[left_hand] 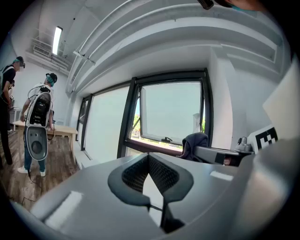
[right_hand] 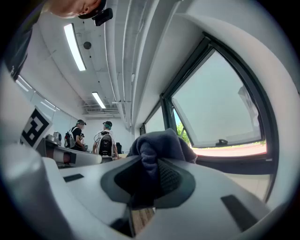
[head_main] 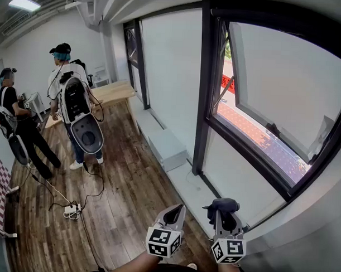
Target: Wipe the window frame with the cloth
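Observation:
A dark grey cloth (head_main: 223,205) is bunched between the jaws of my right gripper (head_main: 223,213), which is shut on it. In the right gripper view the cloth (right_hand: 157,142) bulges over the pads and hides the fingertips of the right gripper (right_hand: 152,163). The black window frame (head_main: 204,95) rises ahead and to the right, and its lower rail (right_hand: 234,161) lies beyond the cloth, apart from it. My left gripper (head_main: 177,212) hangs beside the right one, shut and holding nothing. In the left gripper view its pads (left_hand: 161,174) meet at the tip, with the window frame (left_hand: 127,119) and the cloth (left_hand: 194,142) ahead.
The window sash (head_main: 283,92) is tilted open outward. A white ledge (head_main: 167,149) runs along the wall under the glass. Two people (head_main: 77,101) with backpack gear stand at the left near a wooden table (head_main: 113,93). A power strip with cables (head_main: 72,210) lies on the wooden floor.

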Demonstrator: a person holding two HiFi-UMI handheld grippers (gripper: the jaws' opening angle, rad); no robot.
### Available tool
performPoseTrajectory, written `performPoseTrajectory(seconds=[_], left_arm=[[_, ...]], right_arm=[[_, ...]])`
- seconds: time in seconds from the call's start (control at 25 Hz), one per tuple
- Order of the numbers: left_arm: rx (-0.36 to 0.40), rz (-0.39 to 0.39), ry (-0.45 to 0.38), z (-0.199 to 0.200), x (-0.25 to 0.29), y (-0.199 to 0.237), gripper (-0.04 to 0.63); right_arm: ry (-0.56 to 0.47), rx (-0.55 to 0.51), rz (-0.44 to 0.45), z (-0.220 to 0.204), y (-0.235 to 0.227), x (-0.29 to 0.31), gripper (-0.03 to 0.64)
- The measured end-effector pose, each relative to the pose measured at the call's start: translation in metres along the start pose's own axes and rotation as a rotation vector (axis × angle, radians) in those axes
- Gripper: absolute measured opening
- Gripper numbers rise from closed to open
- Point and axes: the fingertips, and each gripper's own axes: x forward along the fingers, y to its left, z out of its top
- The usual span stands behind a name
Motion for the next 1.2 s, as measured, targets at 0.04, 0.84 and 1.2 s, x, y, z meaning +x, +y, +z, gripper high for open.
performPoseTrajectory(seconds=[0.04, 0.84, 1.2], left_arm=[[0.001, 0.001, -0.002, 0.001, 0.000, -0.001, 0.009], [0.035, -0.018, 0.011, -0.001, 0.032, -0.034, 0.009], [0.048, -0.016, 0.000, -0.002, 0.057, -0.067, 0.009]], right_arm=[[0.001, 0.000, 0.002, 0.000, 0.000, -0.001, 0.069], [-0.022, 0.013, -0.001, 0.004, -0.039, -0.004, 0.071], [-0.027, 0.013, 0.018, 0.005, -0.077, -0.006, 0.071]])
